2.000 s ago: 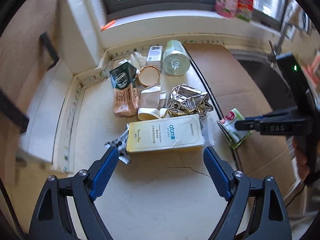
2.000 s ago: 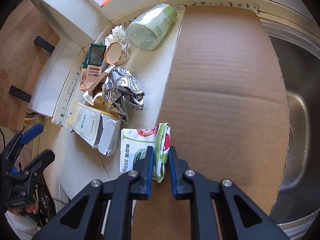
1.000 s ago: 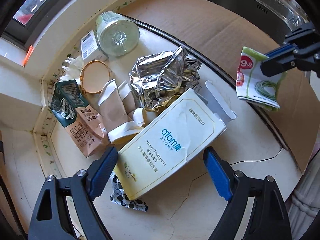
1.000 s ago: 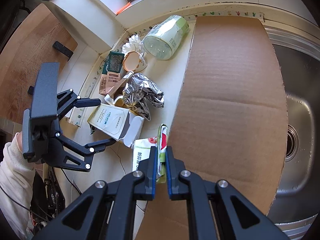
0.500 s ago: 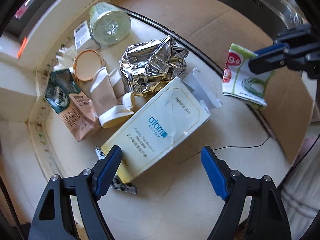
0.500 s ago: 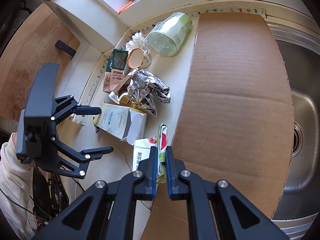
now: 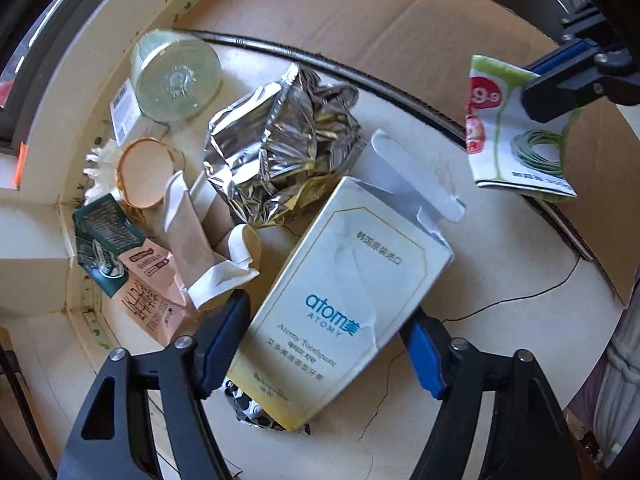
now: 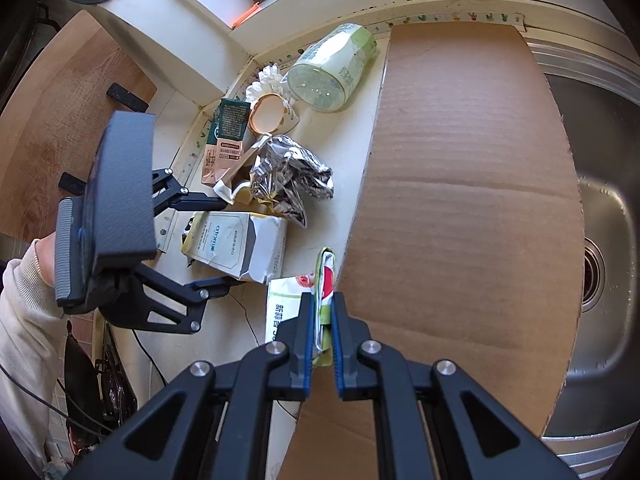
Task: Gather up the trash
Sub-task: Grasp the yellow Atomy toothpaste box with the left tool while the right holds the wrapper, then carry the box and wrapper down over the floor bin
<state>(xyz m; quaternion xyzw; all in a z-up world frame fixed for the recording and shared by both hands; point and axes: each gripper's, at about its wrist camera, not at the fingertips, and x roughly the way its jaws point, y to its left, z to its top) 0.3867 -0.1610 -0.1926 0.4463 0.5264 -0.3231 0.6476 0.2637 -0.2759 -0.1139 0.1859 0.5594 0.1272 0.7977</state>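
Cream kitchen counter [image 7: 500,360] by window, brown cardboard sheet [image 8: 460,200] beside steel sink [image 8: 600,240].

Left gripper [image 7: 320,344]: fingers spread wide, one each side of near end of big white toothpaste box [image 7: 344,300]. Box long way runs up and right, away from fingers. Left gripper nearer box.

Right gripper [image 8: 320,344]: fingers pinching green and white food wrapper [image 8: 324,280], lifted off counter.

Past box: crumpled silver foil bag [image 7: 280,152], clear plastic jar [image 7: 176,76] lying down.

Right view alone shows sink. Left view alone shows box print.
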